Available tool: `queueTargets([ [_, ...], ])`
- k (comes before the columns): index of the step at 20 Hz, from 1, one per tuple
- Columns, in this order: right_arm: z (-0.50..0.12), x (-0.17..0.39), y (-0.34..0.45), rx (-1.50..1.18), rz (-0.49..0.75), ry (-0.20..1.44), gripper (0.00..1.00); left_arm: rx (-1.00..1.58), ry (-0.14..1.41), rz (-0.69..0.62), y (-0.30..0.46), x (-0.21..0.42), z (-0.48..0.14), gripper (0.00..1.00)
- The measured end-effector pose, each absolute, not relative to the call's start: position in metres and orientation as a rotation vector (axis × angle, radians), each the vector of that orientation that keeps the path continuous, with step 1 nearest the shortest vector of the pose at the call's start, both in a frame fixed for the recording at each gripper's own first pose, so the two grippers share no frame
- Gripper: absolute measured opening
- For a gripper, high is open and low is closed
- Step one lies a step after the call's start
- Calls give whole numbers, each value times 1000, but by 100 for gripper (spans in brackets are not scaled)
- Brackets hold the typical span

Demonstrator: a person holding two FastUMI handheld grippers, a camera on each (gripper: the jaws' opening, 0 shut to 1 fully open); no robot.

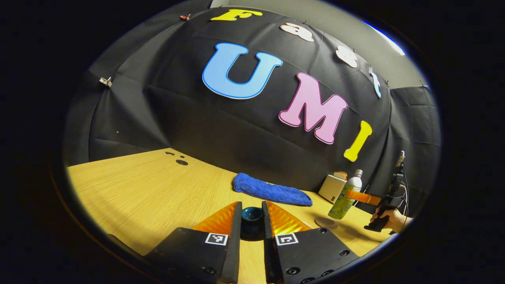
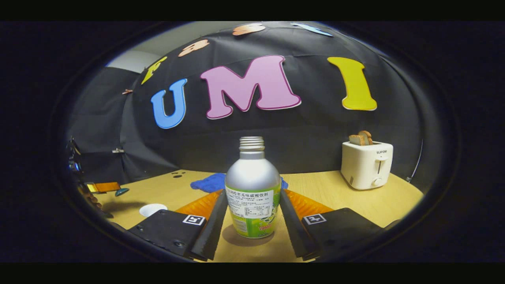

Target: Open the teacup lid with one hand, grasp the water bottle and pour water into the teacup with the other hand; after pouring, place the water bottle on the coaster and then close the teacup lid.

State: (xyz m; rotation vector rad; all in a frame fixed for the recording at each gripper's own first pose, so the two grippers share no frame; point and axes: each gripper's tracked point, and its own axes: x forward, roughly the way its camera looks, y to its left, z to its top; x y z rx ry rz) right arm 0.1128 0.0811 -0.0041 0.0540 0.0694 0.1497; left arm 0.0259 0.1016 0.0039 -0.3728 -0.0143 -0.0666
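Note:
In the left gripper view my left gripper [image 1: 251,208] is shut on the dark teal teacup lid [image 1: 251,216], held above the table. The right gripper view shows that lid [image 2: 121,192] at the left, lifted clear of the open white teacup [image 2: 153,209]. My right gripper [image 2: 252,197] is shut on the uncapped silver and green water bottle [image 2: 252,177], which stands upright between its fingers. From the left gripper view the water bottle [image 1: 346,196] is at the right, above the far edge of the round brown coaster [image 1: 325,223]. I cannot tell whether they touch.
A folded blue towel [image 1: 272,190] lies along the table's back edge. The white toaster [image 2: 367,163], with bread in its slots, stands at the back right. A hand [image 1: 390,219] holds the right gripper's handle. Small holes [image 1: 179,157] mark the tabletop at the far left.

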Motion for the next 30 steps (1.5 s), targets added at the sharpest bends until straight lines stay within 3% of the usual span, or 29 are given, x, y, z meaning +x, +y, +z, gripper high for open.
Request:
queueTargets([
  [13, -24, 111, 87, 15, 193, 122, 72, -370, -3, -72, 104, 28, -2, 29],
  [20, -44, 105, 88, 23, 203, 203, 82, -371, -3, -78, 101, 28, -1, 29],
  [24, -56, 91, 87, 15, 217, 236, 96, -370, 1, -83, 98, 27, -1, 29],
  [30, -45, 34, 67, 29, 205, 183, 97, -337, 5, -137, 66, 27, 4, 29],
])
